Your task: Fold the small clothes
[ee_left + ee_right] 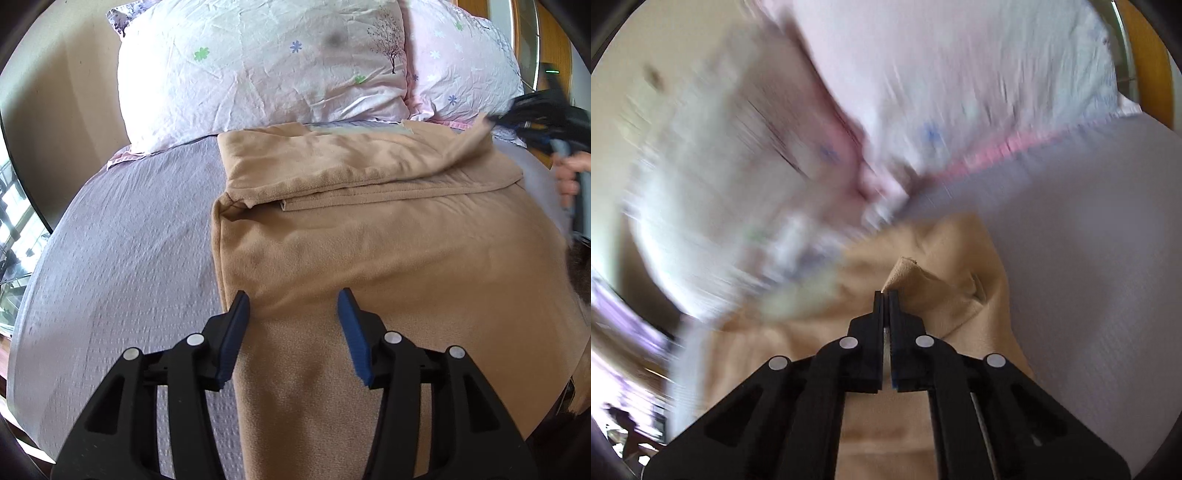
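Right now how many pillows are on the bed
2. One pillow lies at the head of the bed, left of center; the other pillow lies beside it on the right, touching it. Others outside the frame may be hidden.

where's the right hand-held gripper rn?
In the left wrist view the right hand-held gripper is at the far right edge, beside the pillows, shut on a corner of the tan garment and lifting it off the bed.

We count one tan garment (388, 240), two flowered pillows (258, 62), one lavender bedsheet (122, 236) and two grippers (293, 314)
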Demonstrator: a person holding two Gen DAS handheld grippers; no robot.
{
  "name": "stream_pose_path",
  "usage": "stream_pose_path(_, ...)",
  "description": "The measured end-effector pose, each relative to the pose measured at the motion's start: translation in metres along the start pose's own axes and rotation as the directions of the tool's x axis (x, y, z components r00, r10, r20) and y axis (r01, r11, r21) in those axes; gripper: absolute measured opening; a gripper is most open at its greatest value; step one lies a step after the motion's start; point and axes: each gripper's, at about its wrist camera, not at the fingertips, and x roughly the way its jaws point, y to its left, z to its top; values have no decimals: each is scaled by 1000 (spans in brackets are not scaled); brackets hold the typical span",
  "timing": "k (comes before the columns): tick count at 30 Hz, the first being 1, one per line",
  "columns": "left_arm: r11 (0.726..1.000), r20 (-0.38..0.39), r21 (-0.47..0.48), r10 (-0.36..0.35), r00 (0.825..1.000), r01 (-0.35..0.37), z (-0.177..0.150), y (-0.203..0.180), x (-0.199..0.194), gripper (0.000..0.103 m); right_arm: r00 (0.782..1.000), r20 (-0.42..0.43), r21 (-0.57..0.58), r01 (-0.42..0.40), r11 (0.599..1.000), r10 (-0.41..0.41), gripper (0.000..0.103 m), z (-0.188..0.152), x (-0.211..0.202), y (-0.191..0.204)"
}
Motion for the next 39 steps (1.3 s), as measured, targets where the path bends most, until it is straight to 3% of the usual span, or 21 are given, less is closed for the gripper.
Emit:
stream_pose_path(2, 1000, 2, 0, -1, 1000, 1, 0, 0, 0, 50, 1000, 20, -7, -19, 1000, 20, 3, -15, -31, -11)
stream_pose_path(6, 1000, 2, -7, -11, 1000, 11, 0, 1, 0, 51, 981, -96, 40, 171, 984, -166, 5, -49, -53, -55)
stream_pose_path(8, 998, 7, -23, -53, 999, 53, -1, 4, -6, 51, 982, -114, 87, 159, 983, -149, 6, -61, -75, -76)
stream_pose_path(9, 996, 16, -31, -84, 996, 84, -3, 7, -11, 51, 988, -111, 102, 120, 988, -108, 17, -66, -90, -85)
stream_pose_path(10, 989, 40, -43, -136, 990, 138, -8, 12, -21, 51, 992, -109, 105, 74, 992, -63, 43, -70, -105, -91)
stream_pose_path(12, 978, 74, -46, -202, 977, 205, -17, 18, -40, 53, 993, -114, 76, -28, 997, 37, 74, -85, -134, -96)
stream_pose_path(14, 953, 86, -38, -296, 951, 300, -34, 27, -62, 61, 981, -146, 28, -124, 992, 127, 74, -100, -158, -98)
stream_pose_path(18, 854, 101, -75, -507, 856, 514, -83, 49, -102, 72, 920, -298, -58, -283, 957, 254, 74, -144, -209, -110)
stream_pose_path(20, 831, 93, -106, -538, 838, 546, -104, 57, -109, 76, 903, -350, -81, -293, 953, 248, 74, -160, -220, -114)
stream_pose_path(24, 813, 51, -172, -557, 829, 557, -139, 58, -99, 76, 858, -482, -75, -243, 967, 178, 74, -195, -200, -130)
stream_pose_path(29, 793, 24, -258, -566, 824, 552, -144, 49, -52, 75, 792, -557, -38, -324, 945, 249, 74, -217, -154, -128)
stream_pose_path(31, 777, 22, -304, -573, 819, 551, -142, 49, -37, 74, 782, -551, -16, -359, 933, 291, 73, -219, -144, -127)
stream_pose_path(33, 772, 18, -333, -569, 822, 542, -142, 49, -29, 69, 771, -544, 8, -391, 921, 332, 61, -222, -139, -128)
stream_pose_path(36, 776, 15, -367, -546, 838, 513, -144, 53, -25, 69, 751, -531, 46, -436, 899, 392, 57, -224, -139, -128)
stream_pose_path(39, 756, 51, -371, -563, 825, 539, -144, 59, -30, 70, 750, -519, 61, -446, 893, 410, 57, -221, -142, -136)
